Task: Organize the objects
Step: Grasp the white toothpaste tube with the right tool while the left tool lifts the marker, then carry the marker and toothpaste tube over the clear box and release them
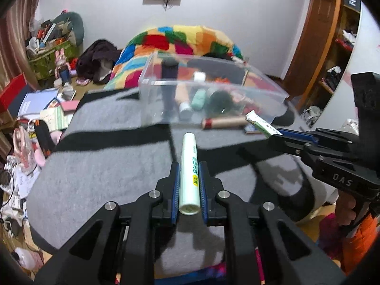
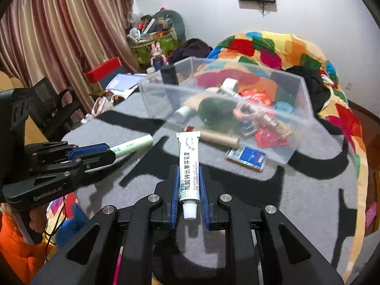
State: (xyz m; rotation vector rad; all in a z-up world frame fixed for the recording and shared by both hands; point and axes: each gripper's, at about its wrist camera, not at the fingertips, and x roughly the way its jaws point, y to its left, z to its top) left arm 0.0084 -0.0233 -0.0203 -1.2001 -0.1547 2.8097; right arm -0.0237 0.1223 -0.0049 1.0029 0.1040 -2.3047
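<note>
Claws (image 1: 188,166) (image 2: 188,171) around tubes (image 1: 188,173) (image 2: 188,166)

Both cams sit right behind their own fingers, looking forward and a bit down over the grey mat (image 1: 99,166) toward the clear plastic bin (image 1: 273,87). Left wrist view comes in from the left, right one from the right. Each catches the other gripper at its edge, and both share the bin and colourful blanket (image 2: 273,47) behind.

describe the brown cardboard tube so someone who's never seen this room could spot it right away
Find the clear plastic bin on the grey and black mat. The cardboard tube lies on the mat against the bin's near wall, beside a blue packet. It alone is plain brown with a red end.
</note>
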